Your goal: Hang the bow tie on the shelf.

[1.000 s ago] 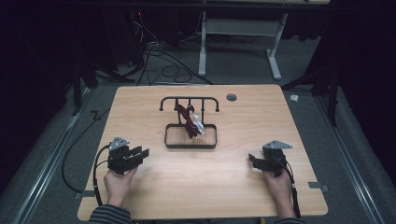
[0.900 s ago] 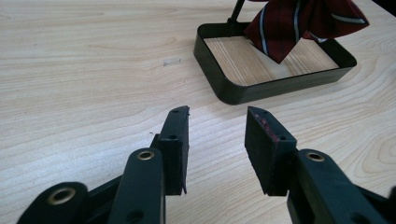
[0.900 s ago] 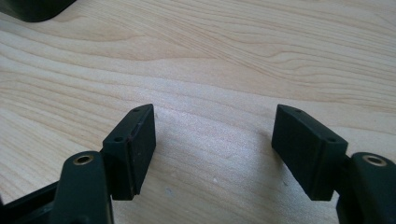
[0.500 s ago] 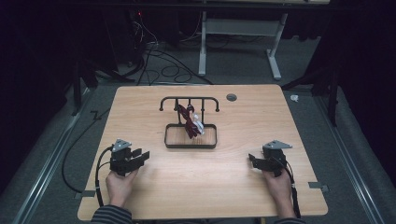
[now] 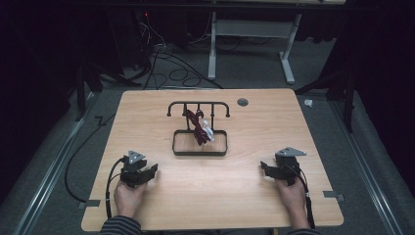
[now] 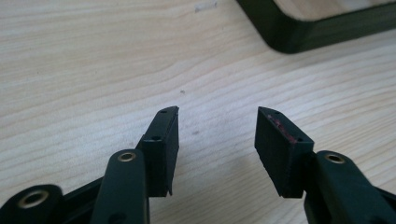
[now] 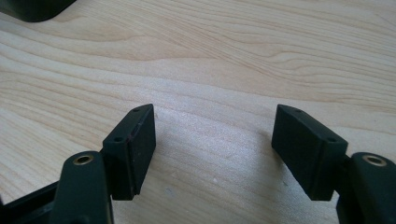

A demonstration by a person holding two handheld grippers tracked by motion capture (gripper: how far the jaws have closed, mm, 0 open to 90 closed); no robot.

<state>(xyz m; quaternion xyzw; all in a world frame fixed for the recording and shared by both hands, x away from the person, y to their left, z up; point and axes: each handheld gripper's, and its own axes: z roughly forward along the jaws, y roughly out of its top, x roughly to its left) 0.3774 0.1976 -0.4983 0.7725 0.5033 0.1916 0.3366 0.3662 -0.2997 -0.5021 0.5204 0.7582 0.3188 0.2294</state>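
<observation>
L gripper (image 6: 217, 123): 2 black jaws apart w/ nothing between, have just been opening, bare wood under them. R gripper (image 7: 214, 122): jaws wide apart, also empty. Both sit low over the light wooden worktop (image 5: 235, 196) near its front edge, well apart, 1 per hand. Between them, farther back at centre, a black metal tray w/ hook rail (image 5: 199, 149); a dark red & white item (image 5: 200, 128) hangs there.

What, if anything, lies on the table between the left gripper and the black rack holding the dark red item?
Nothing visible: bare wood separates the left gripper, its jaws open and empty, from the black metal rack with the dark red item.
</observation>
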